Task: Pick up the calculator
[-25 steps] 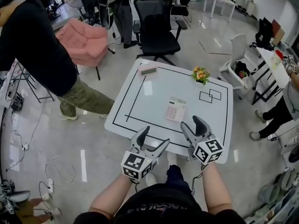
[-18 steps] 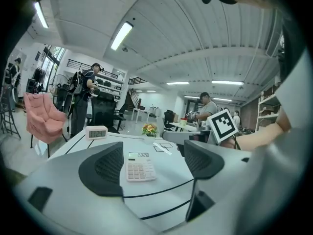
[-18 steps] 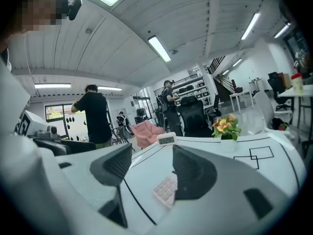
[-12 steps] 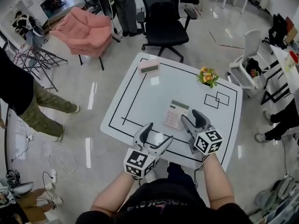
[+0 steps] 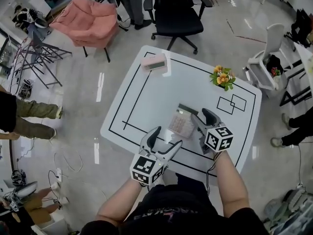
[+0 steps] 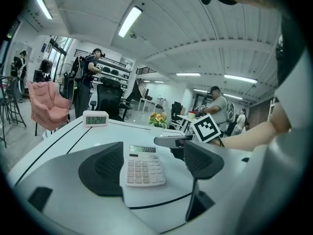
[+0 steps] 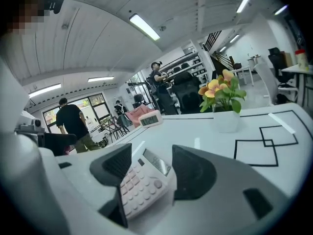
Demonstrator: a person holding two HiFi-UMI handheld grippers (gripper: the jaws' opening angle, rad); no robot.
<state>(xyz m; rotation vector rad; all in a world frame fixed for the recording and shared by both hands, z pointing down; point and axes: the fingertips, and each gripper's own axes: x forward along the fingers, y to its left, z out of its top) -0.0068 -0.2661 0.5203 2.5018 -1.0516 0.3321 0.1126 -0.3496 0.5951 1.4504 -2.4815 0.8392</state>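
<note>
The white calculator [image 5: 181,124] lies flat on the white table [image 5: 142,94], right of its middle. My right gripper [image 5: 201,117] is open at the calculator's right edge. In the right gripper view the calculator [image 7: 139,182] lies between the two dark jaws, low against the left one, and my right gripper [image 7: 151,168] has not closed on it. My left gripper [image 5: 165,138] stands open near the table's front edge, short of the calculator. In the left gripper view the calculator [image 6: 143,166] shows ahead between the jaws, with the right gripper's marker cube [image 6: 207,127] beyond.
A small digital clock [image 5: 154,61] sits at the table's far left corner and a flower pot [image 5: 222,77] at the far right. A black office chair [image 5: 176,9] and a pink armchair [image 5: 88,21] stand behind the table. A white chair [image 5: 266,58] is to the right.
My right gripper has moved forward until its jaws flank the calculator's right edge. The left gripper has stayed near the front edge. The head camera has shifted.
</note>
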